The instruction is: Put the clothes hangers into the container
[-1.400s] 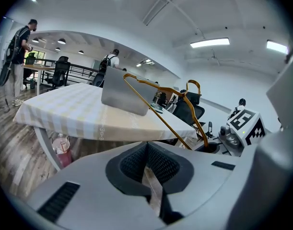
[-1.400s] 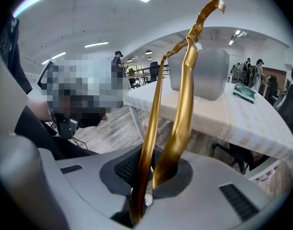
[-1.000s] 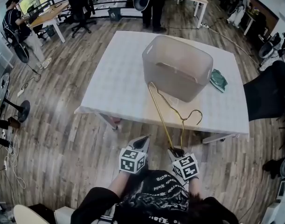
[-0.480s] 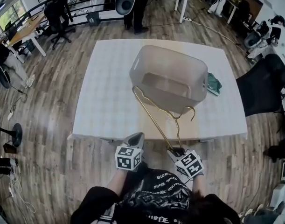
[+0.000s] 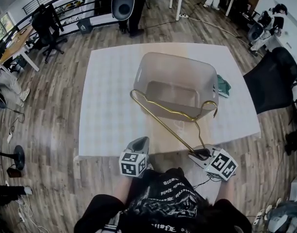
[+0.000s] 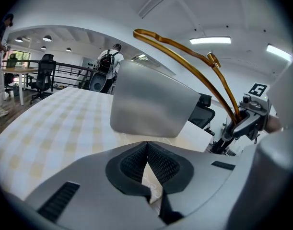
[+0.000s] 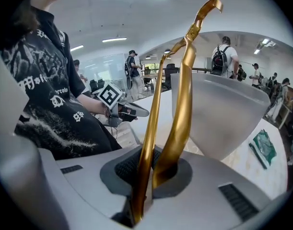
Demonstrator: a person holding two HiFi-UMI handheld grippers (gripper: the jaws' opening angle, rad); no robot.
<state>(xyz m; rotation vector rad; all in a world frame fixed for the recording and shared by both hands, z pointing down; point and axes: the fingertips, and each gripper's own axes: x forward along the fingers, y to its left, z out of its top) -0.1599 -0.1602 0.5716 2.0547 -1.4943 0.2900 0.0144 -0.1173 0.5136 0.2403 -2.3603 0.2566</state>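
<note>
A gold wire hanger is clamped at one corner by my right gripper, which is shut on it just off the table's near edge. The hanger slants up and left, its far corner and its hook over the near rim of the translucent grey container on the white table. In the right gripper view the two gold bars rise from between the pads, with the container behind. My left gripper hangs near the table edge, shut and holding nothing.
A green cloth lies on the table right of the container. A black office chair stands at the table's right side. People, desks and a fan are beyond the far edge.
My right gripper has moved right and forward with the hanger, which has swung so that its far end and hook are over the container's near rim. The left gripper has hardly moved.
</note>
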